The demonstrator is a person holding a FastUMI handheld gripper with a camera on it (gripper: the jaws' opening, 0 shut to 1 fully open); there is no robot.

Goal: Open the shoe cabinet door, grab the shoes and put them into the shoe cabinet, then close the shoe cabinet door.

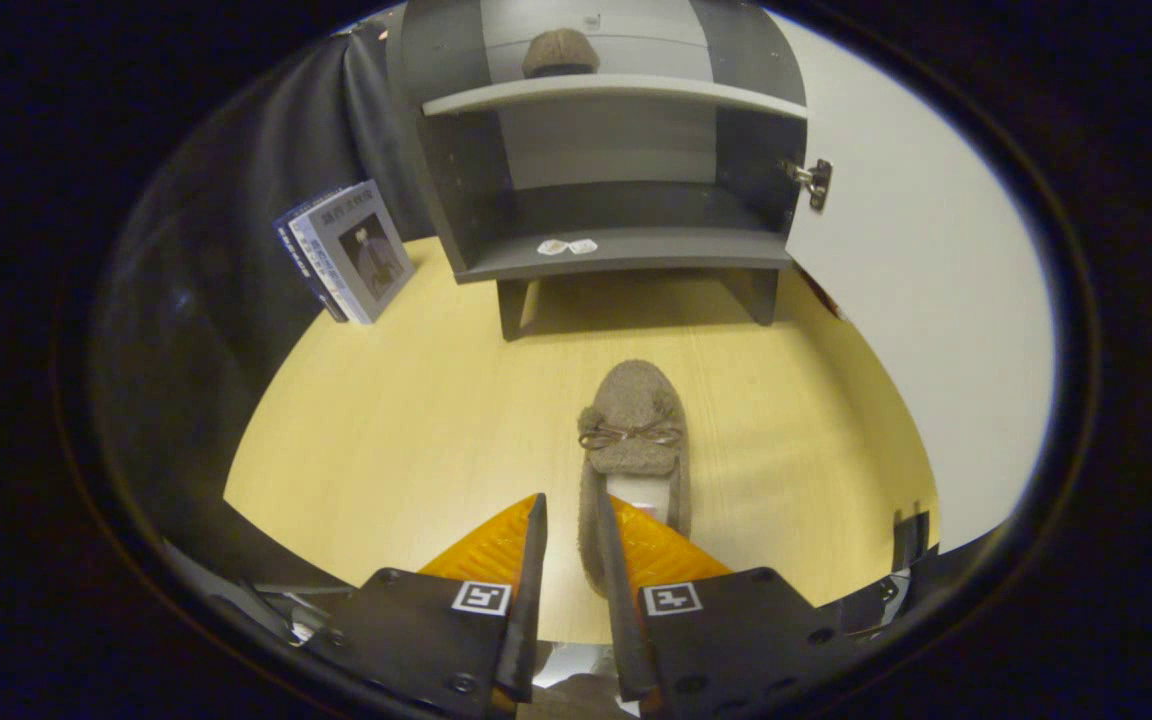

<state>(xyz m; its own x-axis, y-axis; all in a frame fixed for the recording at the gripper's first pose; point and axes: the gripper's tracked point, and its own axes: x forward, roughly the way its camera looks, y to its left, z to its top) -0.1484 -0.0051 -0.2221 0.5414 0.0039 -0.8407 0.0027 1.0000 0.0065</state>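
Leftmost, a thin book with a pale cover [348,250] leaned on the booth wall; its print was too small for me to read. Next stood the dark grey shoe cabinet [616,255] with its white door [921,300] swung open, one fuzzy brown slipper [560,52] already on the upper shelf. Small white stickers [567,246] on the bottom shelf were illegible. My gripper [568,520] was nearly closed, fingers gripping the near side wall of the second fuzzy brown bow slipper [634,430] on the pale wooden tabletop [386,440]. Shelving it and closing the door remained.
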